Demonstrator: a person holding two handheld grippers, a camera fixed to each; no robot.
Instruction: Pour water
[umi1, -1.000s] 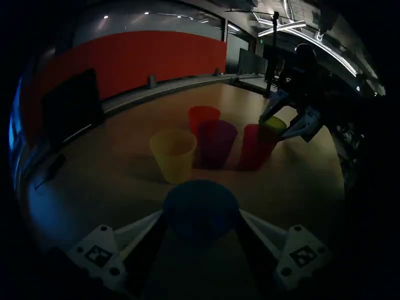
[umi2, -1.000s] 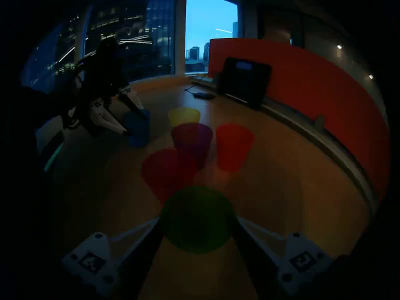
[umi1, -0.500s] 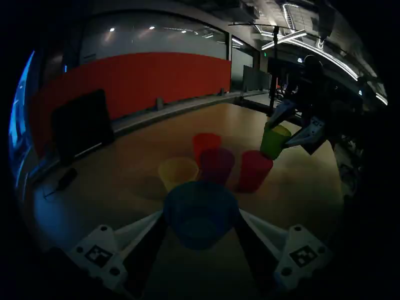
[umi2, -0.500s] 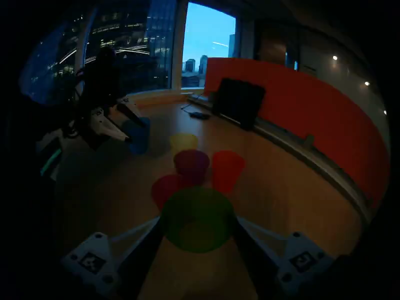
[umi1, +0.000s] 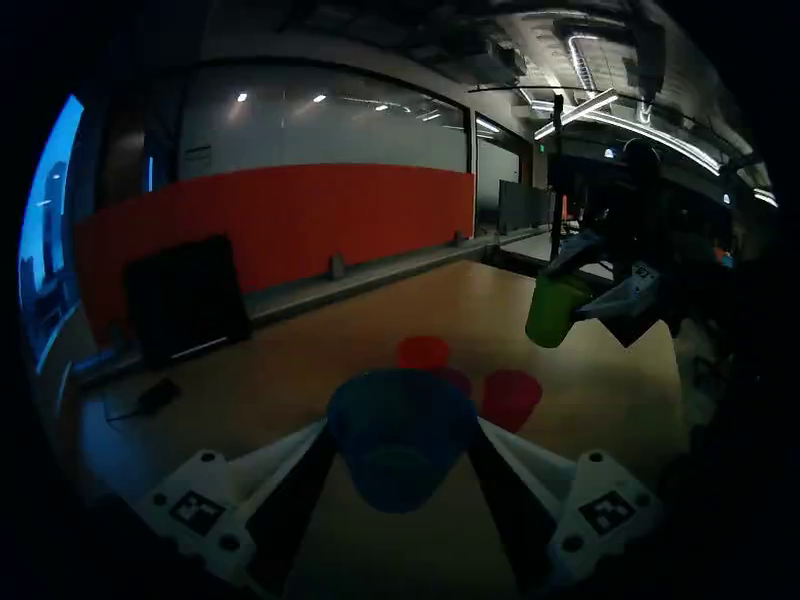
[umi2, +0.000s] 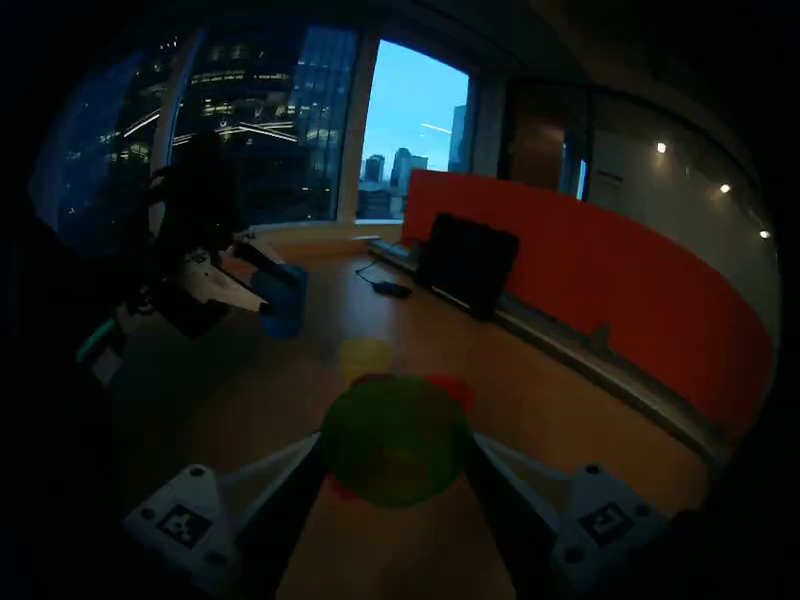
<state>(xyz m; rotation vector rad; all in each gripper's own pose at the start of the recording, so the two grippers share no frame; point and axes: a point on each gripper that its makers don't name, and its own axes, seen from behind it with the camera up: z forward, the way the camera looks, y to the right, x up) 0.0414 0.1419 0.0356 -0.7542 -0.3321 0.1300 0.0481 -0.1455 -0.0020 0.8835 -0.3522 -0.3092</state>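
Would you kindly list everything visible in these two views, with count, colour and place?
Blue cup: 1, blue, held above the table.
Green cup: 1, green, held above the table.
Yellow cup: 1, yellow, on the table.
Orange-red cup: 1, on the table beyond the blue cup.
Red cup: 1, on the table, right of the orange-red one.
Purple cup: 1, dark, between those two, mostly hidden.
Table: 1, brown wood.
Black screen: 1, at the table's far edge.
Wall panel: 1, red, behind the screen.
Left gripper: 1, white fingers, gripping the blue cup.
Right gripper: 1, white fingers, gripping the green cup.
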